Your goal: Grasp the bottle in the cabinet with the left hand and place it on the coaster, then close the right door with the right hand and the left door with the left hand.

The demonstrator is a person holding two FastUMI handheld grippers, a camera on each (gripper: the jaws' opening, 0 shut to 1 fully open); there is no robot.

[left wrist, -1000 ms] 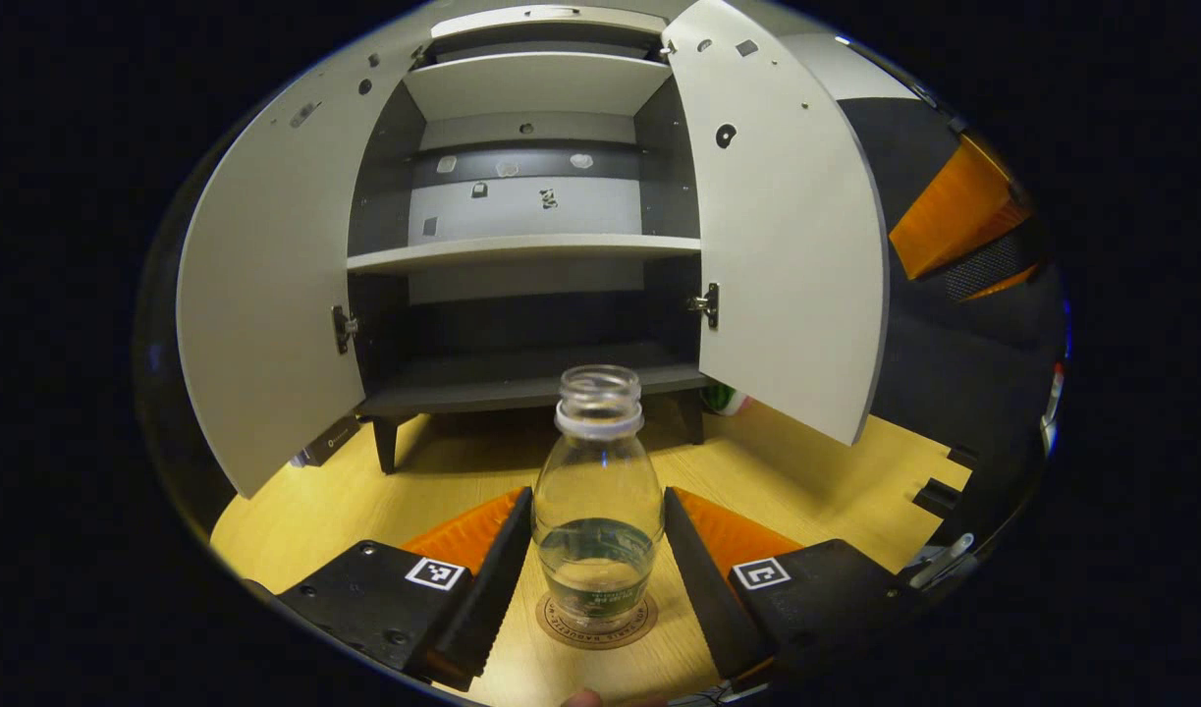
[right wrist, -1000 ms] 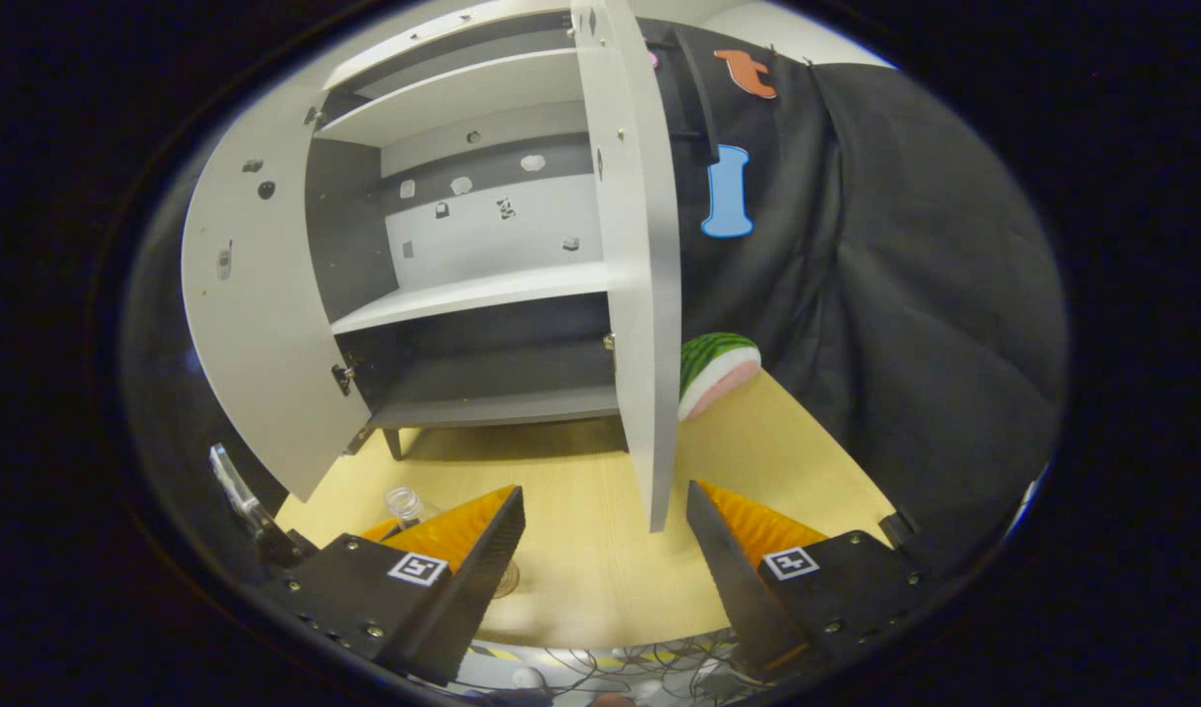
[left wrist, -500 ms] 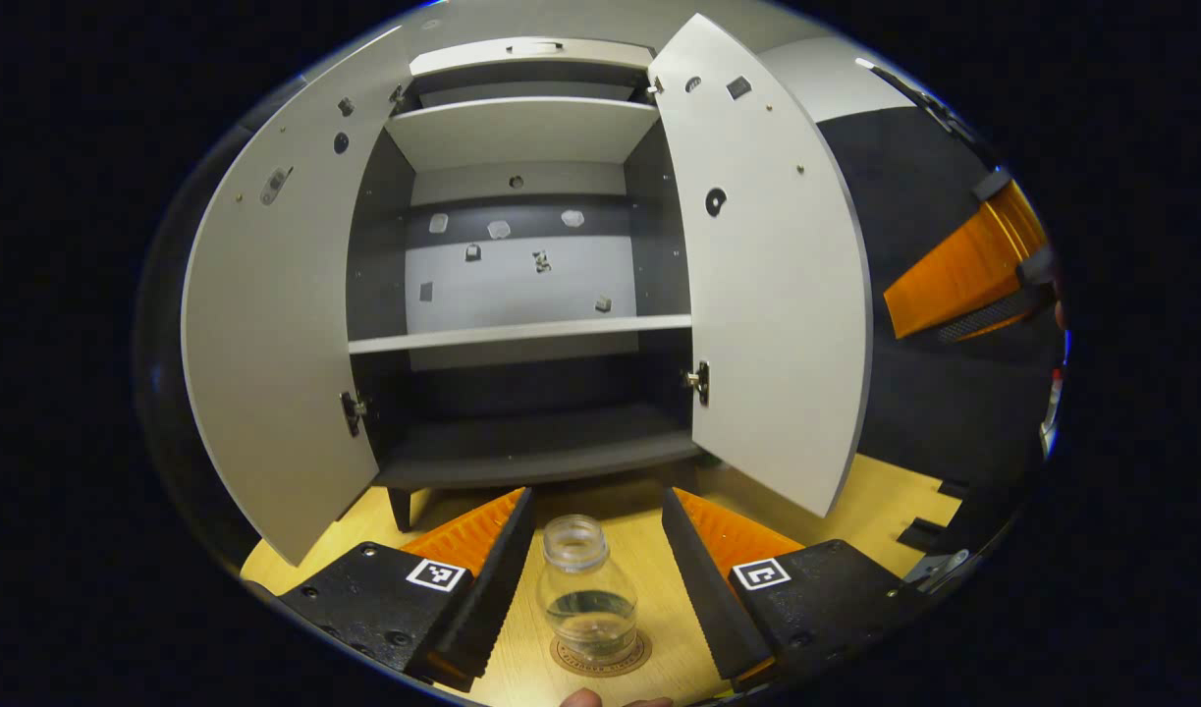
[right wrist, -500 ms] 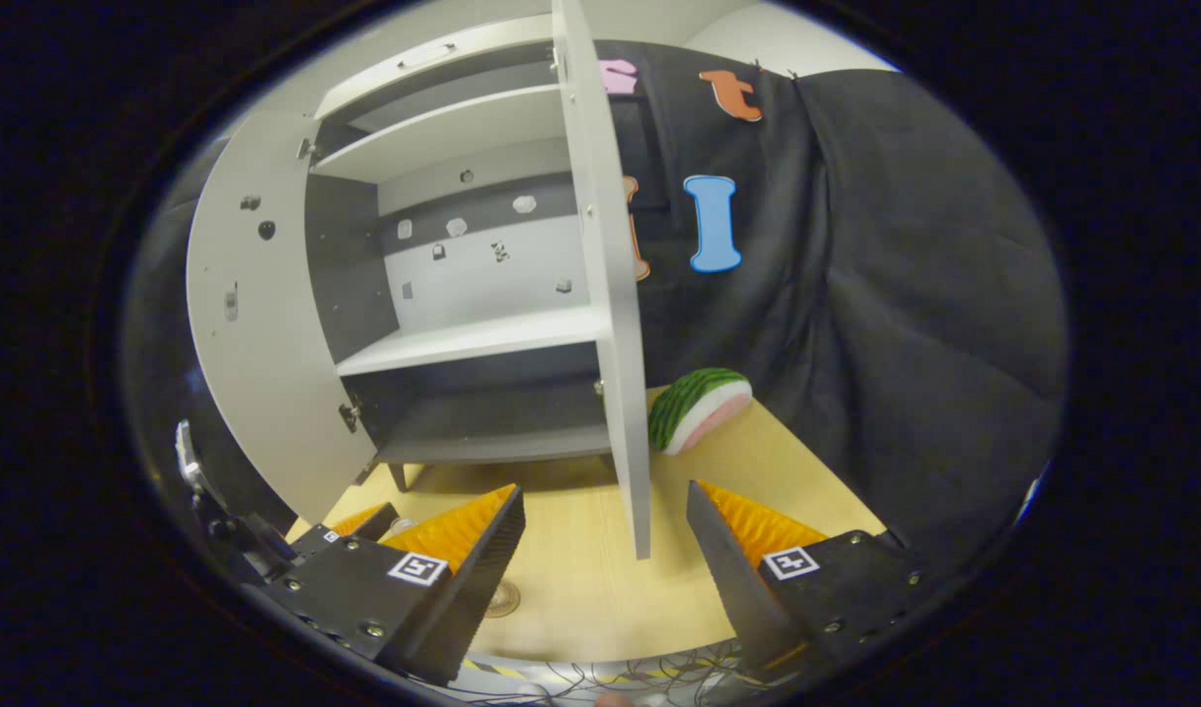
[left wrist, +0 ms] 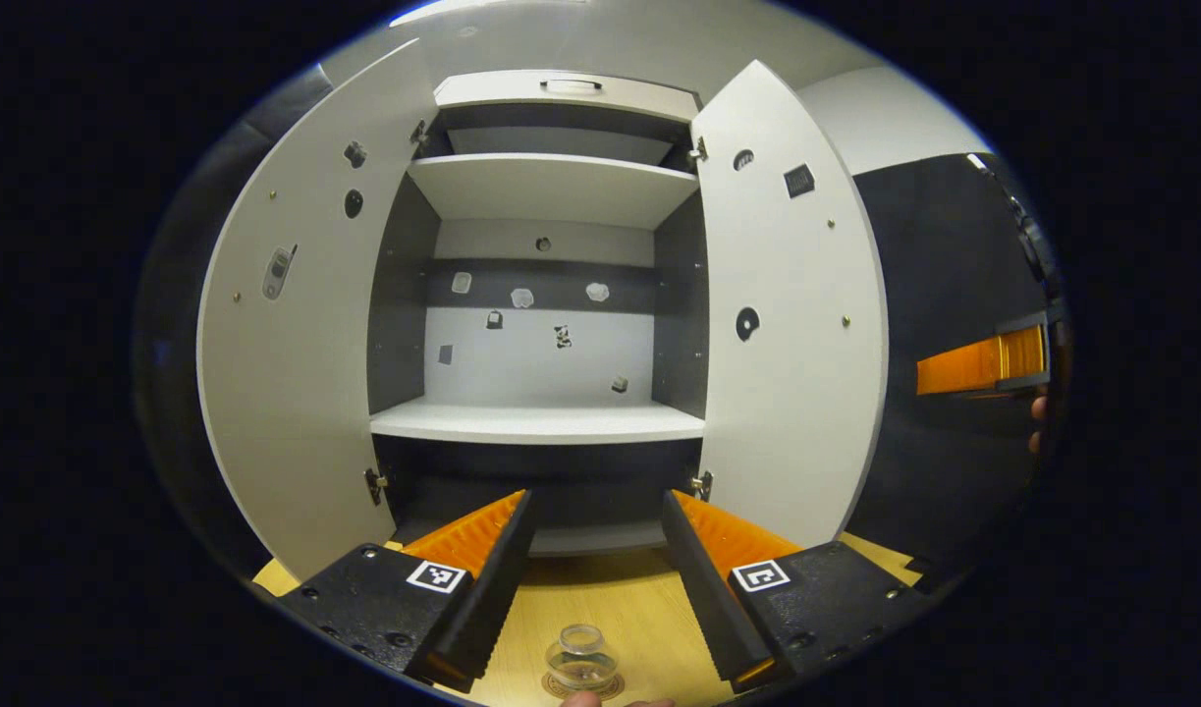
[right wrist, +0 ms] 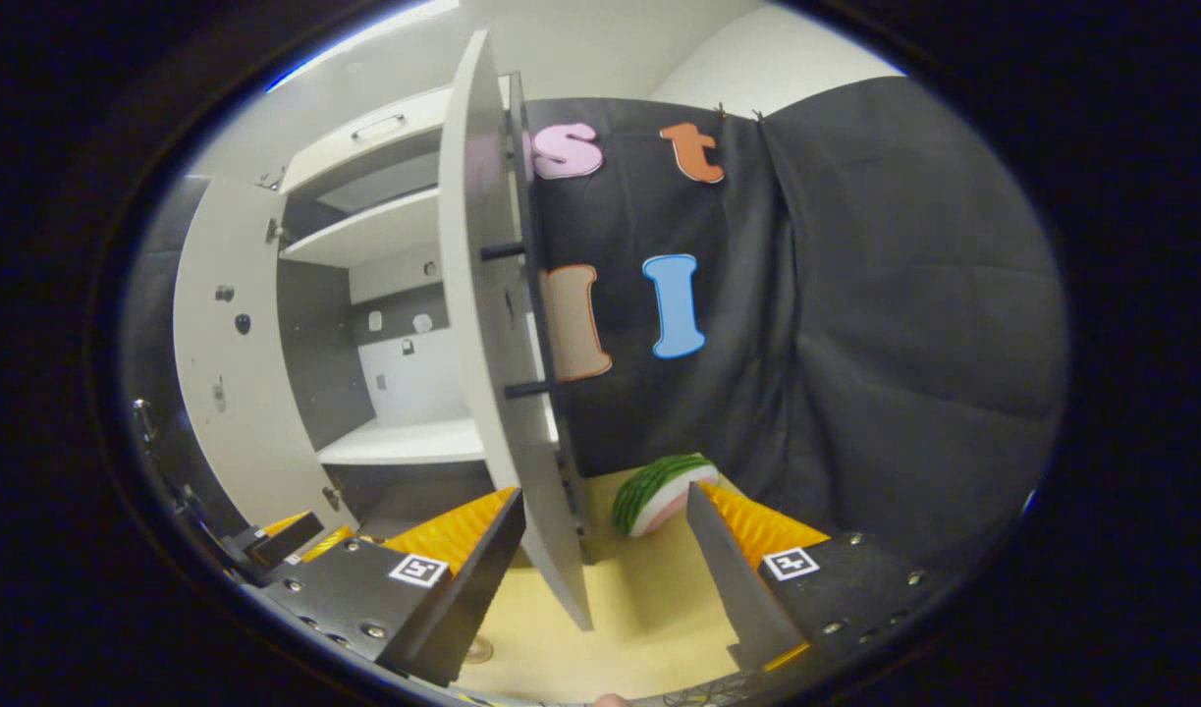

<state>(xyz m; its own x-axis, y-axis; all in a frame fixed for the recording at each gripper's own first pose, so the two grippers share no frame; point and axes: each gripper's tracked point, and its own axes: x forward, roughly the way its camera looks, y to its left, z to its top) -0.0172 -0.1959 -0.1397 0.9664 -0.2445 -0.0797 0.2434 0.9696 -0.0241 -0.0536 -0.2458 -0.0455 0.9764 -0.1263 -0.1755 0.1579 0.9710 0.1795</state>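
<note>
A clear, uncapped glass bottle (left wrist: pixel 581 658) stands on a round brown coaster (left wrist: pixel 561 687), near the wooden tabletop's (left wrist: pixel 639 609) front edge, below the spread left hand-held gripper (left wrist: pixel 595 579).

My two handheld grippers, seen from their own cameras.

On my left gripper (left wrist: pixel 596 550) I see two wedge-shaped fingers (left wrist: pixel 482 570) with ribbed, saw-toothed inner faces, each bolted to a blocky matte mount that carries a small square black-and-white marker and a few round screw heads. My right gripper (right wrist: pixel 605 560) is built the same: ridged wedge fingers (right wrist: pixel 467 560), one square marker per mount, screws along the edges. A fingertip of my own hand (left wrist: pixel 582 699) peeks in at the bottom edge.
</note>
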